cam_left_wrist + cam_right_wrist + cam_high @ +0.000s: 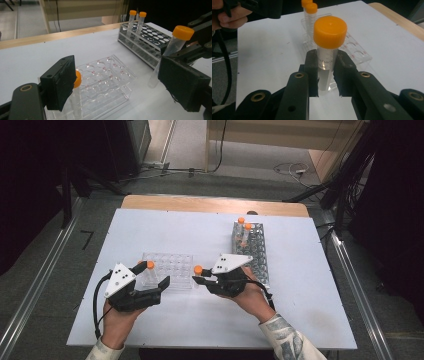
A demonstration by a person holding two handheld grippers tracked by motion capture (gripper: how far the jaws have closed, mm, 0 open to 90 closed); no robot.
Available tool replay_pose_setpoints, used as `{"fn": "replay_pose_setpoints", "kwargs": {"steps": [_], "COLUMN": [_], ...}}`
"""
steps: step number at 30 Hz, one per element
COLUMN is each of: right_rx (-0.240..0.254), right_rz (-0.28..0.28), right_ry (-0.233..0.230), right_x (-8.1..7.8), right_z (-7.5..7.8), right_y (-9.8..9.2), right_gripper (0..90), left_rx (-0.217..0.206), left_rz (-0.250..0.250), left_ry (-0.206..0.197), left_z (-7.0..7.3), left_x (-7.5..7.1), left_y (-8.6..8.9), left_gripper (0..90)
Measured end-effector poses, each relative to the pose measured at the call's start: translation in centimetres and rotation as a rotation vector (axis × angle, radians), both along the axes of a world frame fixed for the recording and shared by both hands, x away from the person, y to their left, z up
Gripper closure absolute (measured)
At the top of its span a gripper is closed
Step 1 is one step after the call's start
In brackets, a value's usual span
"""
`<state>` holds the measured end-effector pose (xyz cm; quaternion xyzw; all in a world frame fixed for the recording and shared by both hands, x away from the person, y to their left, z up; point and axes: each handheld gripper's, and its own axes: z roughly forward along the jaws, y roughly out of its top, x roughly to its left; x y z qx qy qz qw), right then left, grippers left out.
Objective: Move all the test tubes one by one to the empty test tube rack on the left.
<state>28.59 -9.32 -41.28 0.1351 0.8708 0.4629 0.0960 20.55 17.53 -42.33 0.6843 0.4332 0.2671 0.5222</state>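
Tube transfer between 2 racks on the white worktop point(150, 320) is judged to be in hand. A grey perforated rack point(257, 257) keeps 2 orange-capped tubes; a clear plastic rack point(172, 270) lies between the claws. The left claw point(152, 276) is held open around a standing tube point(77, 100). The right claw point(325, 67) is clamped on a clear, round tube point(328, 47), which next needs aligning upright over a free well.

You work in a lab: orange-capped sample tubes point(243, 228) stand in a tube rack point(256, 255) on the white worktop point(165, 227).
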Motion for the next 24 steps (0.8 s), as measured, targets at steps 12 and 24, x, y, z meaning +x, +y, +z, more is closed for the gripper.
{"fn": "replay_pose_setpoints", "kwargs": {"steps": [12,24], "right_rx": [-0.048,-0.059], "right_rz": [0.047,0.067], "right_ry": [0.034,0.044], "right_x": [-0.8,-1.2], "right_z": [-1.7,-2.3], "right_y": [2.9,4.1], "right_gripper": [71.9,71.8], "left_rx": [0.003,0.002], "left_rz": [-0.059,-0.119], "left_ry": [-0.005,-0.006], "left_z": [0.2,0.3], "left_x": [-0.5,-1.0], "left_y": [-1.1,-2.0], "left_gripper": [16.5,24.2]}}
